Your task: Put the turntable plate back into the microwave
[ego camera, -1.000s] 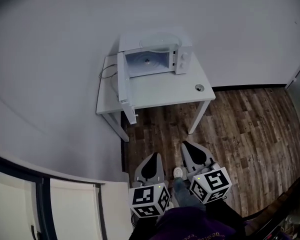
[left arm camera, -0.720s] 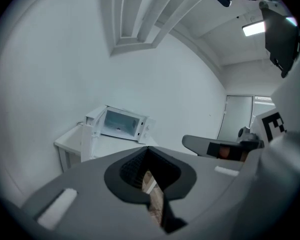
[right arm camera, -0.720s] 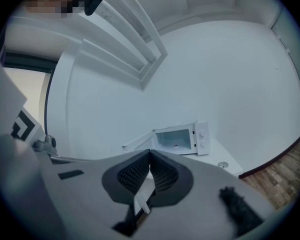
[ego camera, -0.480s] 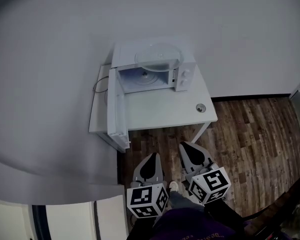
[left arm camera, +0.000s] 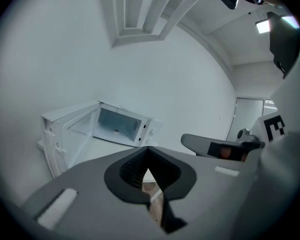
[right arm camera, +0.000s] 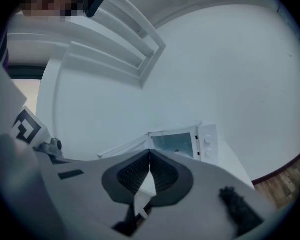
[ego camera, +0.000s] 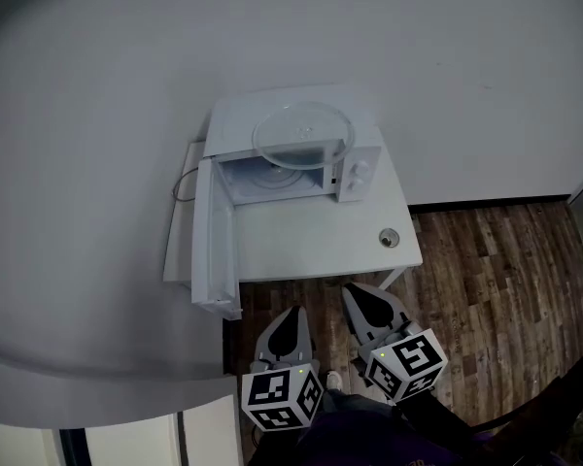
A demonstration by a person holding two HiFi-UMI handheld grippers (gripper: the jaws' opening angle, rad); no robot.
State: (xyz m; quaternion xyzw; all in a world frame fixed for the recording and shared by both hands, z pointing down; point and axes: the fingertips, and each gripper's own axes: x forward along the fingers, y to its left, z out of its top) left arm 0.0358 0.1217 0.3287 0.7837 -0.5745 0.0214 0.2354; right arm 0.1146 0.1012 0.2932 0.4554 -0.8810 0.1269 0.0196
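Head view: plate not yet lifted, both tongs shut and empty

The turntable plate (ego camera: 301, 134) was seen lying flat on top of the microwave (ego camera: 358, 171), outside the oven and untouched. The microwave was set at the back of the white surface (ego camera: 311, 246), and its door (ego camera: 214, 236) was swung fully open to the left, so the cavity (ego camera: 277, 175) was already exposed. What lay on the cavity floor could not be made out clearly. A small round object (ego camera: 390, 238) was noted near the front right corner of the surface, well apart from the microwave.

The left tongs (ego camera: 291, 316) and the right tongs (ego camera: 360, 297) were held side by side low in the picture, over the wooden floor (ego camera: 505, 280) and short of the surface's front edge. In each gripper view the jaws were seen pressed together with nothing between them, and the open microwave was framed beyond their tips.

Only the opening of the door could be counted as done. Everything else was judged to remain: the surface had to be reached, the plate taken from the top of the microwave, carried down and in through the opening, seated level on the cavity floor and released. Because the plate looked like glass and was wide and thin, a grip at its rim was judged to be needed, with care taken against slipping or knocking it on the door frame.
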